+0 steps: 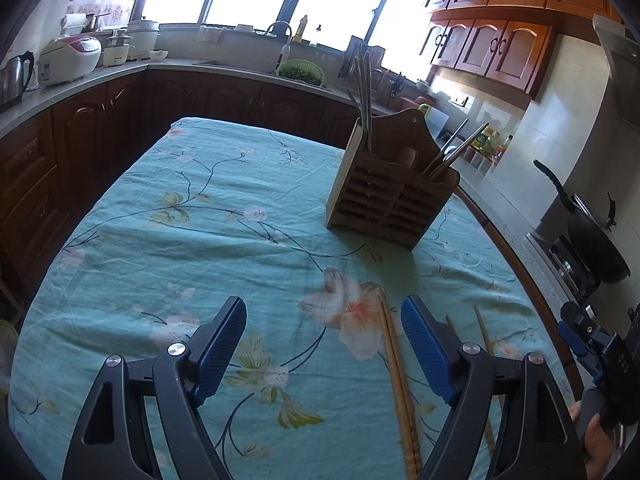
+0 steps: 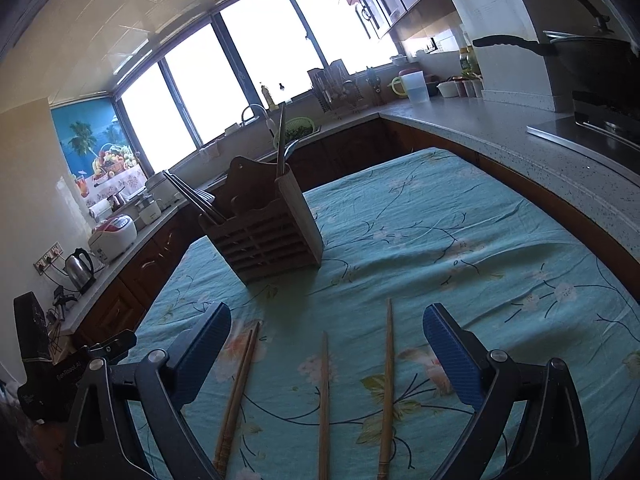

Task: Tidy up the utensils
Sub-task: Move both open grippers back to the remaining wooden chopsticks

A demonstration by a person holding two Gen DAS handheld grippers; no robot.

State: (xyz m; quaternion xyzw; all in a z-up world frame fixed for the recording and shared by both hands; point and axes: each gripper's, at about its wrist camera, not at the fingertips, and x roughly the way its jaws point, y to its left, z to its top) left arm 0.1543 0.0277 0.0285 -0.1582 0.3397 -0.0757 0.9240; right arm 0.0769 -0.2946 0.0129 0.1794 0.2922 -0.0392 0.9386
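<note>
The surface (image 2: 460,220), draped in a floral teal cloth, carries a slatted wooden holder (image 2: 266,236) standing upright toward its far side, with metal utensils (image 2: 282,140) already leaning in its compartments. The holder is judged stiff and fairly light, liable to tip if knocked. Nearer, four wooden chopsticks lie flat: a touching pair (image 2: 238,392) and two single sticks (image 2: 324,404) (image 2: 387,384), set apart. They are judged light, rigid and prone to rolling; a hold near mid-length would be steadiest. The right gripper (image 2: 326,344) is held apart above them, empty; the left gripper (image 1: 322,344) is likewise spread, empty, over the pair (image 1: 400,384).
</note>
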